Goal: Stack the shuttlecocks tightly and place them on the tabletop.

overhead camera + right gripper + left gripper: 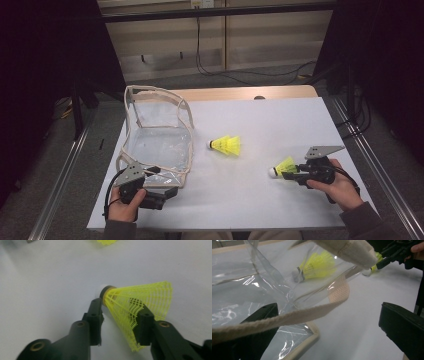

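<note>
Right gripper (292, 172): our jaws clenched on the yellow shuttlecock (140, 307), denting its mesh skirt, near the table's (280, 120) right front | left gripper (165, 196): jaws spread, the clear bag's (157, 142) cloth strap (294, 316) between them | second shuttlecock (226, 145): lay mid-table, beside the bag.

Yellow mesh-skirted shuttlecock (140, 307) with white cork tip, lying on its side on the white table, skirt dented, second yellow shuttlecock (226, 145) mid-table, clear beige-trimmed bag (157, 140) standing open, at left
</note>
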The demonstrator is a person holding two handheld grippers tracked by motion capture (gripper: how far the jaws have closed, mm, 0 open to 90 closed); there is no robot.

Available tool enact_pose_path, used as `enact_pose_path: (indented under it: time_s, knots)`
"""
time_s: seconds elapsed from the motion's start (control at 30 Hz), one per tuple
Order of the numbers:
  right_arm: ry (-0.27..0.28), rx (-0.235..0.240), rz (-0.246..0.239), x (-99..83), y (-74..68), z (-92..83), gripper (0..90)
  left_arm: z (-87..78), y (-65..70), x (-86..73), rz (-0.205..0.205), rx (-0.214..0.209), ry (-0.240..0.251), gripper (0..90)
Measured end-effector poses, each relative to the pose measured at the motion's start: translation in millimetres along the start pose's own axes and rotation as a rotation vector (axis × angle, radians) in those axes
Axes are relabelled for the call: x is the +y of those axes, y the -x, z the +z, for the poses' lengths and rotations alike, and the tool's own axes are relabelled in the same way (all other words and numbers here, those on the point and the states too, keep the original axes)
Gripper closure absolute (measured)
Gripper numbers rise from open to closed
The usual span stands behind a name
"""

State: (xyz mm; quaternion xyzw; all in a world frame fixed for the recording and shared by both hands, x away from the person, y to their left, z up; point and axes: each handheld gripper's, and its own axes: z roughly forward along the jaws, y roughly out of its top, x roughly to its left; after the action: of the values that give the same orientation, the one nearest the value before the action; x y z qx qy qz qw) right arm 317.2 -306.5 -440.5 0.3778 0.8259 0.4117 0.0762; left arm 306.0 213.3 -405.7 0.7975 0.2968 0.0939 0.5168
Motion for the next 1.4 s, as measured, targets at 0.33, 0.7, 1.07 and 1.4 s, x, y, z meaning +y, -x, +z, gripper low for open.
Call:
enact_pose_path:
  time_s: [0.33, 0.7, 1.07, 1.4]
  knots:
    - [-0.008, 0.042, -0.026, 2.1, -1.1, 2.5, 87.3, -0.5, 0.1, 0.2, 0.001, 0.004, -0.001, 3.1]
    - [0.036, 0.031, -0.017, 9.6, 1.2, -0.5, 87.6, -0.9, 0.1, 0.0, 0.002, 0.003, 0.004, 3.2]
    - [0.072, 0.003, -0.018, 20.6, 2.2, 1.4, 87.7, -0.9, 0.3, -0.3, -0.001, 0.003, 0.003, 3.2]
    - [0.084, -0.01, -0.015, 30.1, 2.5, 6.0, 87.8, -1.8, 0.0, -0.2, 0.002, 0.006, 0.004, 3.4]
